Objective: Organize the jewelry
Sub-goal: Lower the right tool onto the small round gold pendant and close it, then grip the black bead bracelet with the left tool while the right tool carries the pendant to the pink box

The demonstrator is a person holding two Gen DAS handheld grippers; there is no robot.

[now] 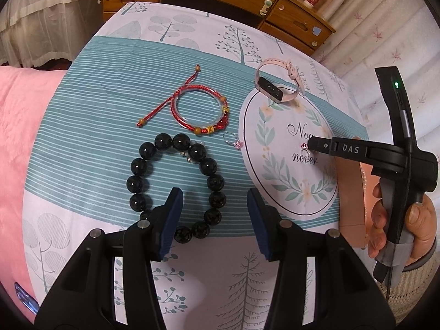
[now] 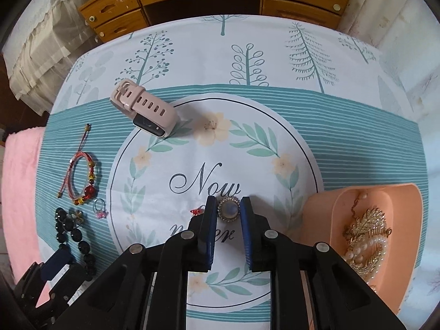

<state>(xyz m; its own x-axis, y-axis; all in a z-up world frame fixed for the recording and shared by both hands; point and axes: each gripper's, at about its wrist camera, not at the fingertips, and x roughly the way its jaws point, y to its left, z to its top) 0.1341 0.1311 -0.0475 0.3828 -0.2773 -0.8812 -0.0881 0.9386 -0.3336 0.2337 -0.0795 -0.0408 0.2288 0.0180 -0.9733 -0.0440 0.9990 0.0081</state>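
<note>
Brooch [image 2: 228, 209] pinched in R tool [image 2: 227, 206]; L tool [image 1: 214, 200] half-open over bead bracelet [image 1: 176, 187].

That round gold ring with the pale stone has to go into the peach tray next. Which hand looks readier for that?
The right. The right gripper has the round gold ring with the pale stone between its blue pads, beside the peach tray. The left gripper hangs open over the black bead bracelet.
</note>
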